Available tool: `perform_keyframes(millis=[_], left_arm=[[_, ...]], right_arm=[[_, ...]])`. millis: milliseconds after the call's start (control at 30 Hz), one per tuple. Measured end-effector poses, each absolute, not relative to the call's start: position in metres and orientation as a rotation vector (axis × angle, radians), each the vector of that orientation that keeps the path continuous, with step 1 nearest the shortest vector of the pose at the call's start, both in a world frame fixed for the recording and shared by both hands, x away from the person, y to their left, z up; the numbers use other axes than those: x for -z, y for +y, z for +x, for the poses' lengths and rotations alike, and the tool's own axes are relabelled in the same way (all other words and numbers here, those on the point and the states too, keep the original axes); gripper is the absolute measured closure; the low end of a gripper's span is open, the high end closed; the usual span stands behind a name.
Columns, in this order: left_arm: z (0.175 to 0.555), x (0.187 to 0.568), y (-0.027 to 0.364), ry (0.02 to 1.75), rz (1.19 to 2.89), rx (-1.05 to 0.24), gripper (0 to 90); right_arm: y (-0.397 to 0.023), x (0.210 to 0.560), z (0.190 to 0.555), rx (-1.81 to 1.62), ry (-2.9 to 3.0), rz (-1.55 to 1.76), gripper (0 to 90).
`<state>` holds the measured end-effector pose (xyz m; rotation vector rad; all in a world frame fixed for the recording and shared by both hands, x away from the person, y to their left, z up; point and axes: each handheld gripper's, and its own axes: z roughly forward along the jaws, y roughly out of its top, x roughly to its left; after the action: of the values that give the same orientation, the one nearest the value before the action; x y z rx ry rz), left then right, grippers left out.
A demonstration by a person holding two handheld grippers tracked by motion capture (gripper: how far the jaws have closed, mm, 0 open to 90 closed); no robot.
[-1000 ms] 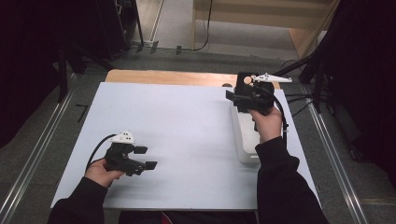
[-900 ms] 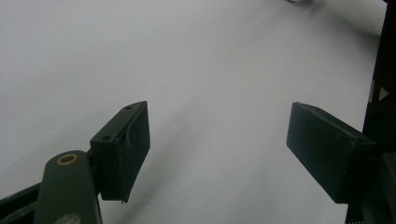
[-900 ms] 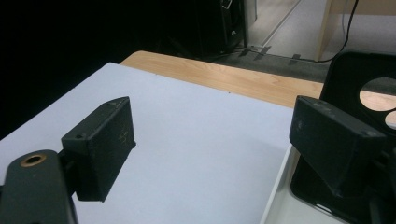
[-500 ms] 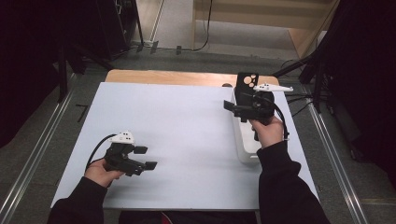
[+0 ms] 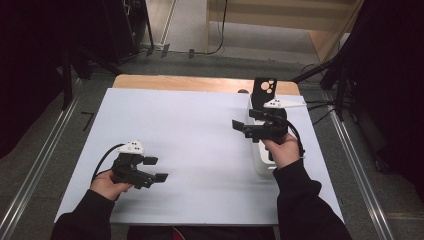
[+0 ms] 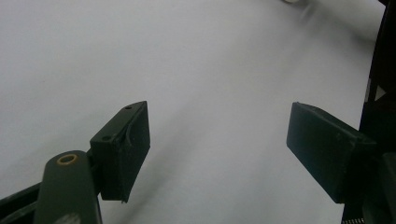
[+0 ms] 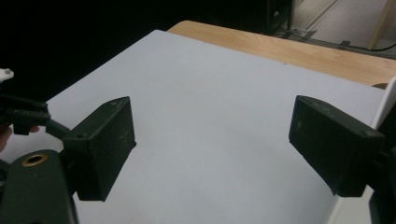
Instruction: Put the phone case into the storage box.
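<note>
Where the right claw hovers spread and empty, the white tray lies beneath at 6 o'clock, long axis 12-to-6; left claw, likewise spread and empty, sits well apart.

White sheet on wood table; white tray atop.

White tray — table's right edge; phone-case-like black plate upright behind
</note>
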<state>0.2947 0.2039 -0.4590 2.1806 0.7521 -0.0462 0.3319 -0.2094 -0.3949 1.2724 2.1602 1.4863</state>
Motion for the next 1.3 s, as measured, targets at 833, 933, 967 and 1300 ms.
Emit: perform_keyframes(millis=[833, 933, 967, 1300], left_arm=[[0.294, 0.459, 0.204, 0.745, 2.175, 0.046, 21.1], [0.293, 0.459, 0.204, 0.748, 2.175, 0.045, 21.1], [0.293, 0.458, 0.204, 0.750, 2.175, 0.045, 21.1], [0.292, 0.458, 0.204, 0.742, 2.180, 0.045, 21.1]], right_arm=[[-0.188, 0.432, 0.292, -1.442, 2.373, 1.119, 19.9], [-0.188, 0.435, 0.287, -1.449, 2.373, 1.100, 22.6], [-0.188, 0.436, 0.285, -1.454, 2.371, 1.095, 22.6], [-0.194, 0.446, 0.270, -1.427, 2.457, 1.044, 22.7]])
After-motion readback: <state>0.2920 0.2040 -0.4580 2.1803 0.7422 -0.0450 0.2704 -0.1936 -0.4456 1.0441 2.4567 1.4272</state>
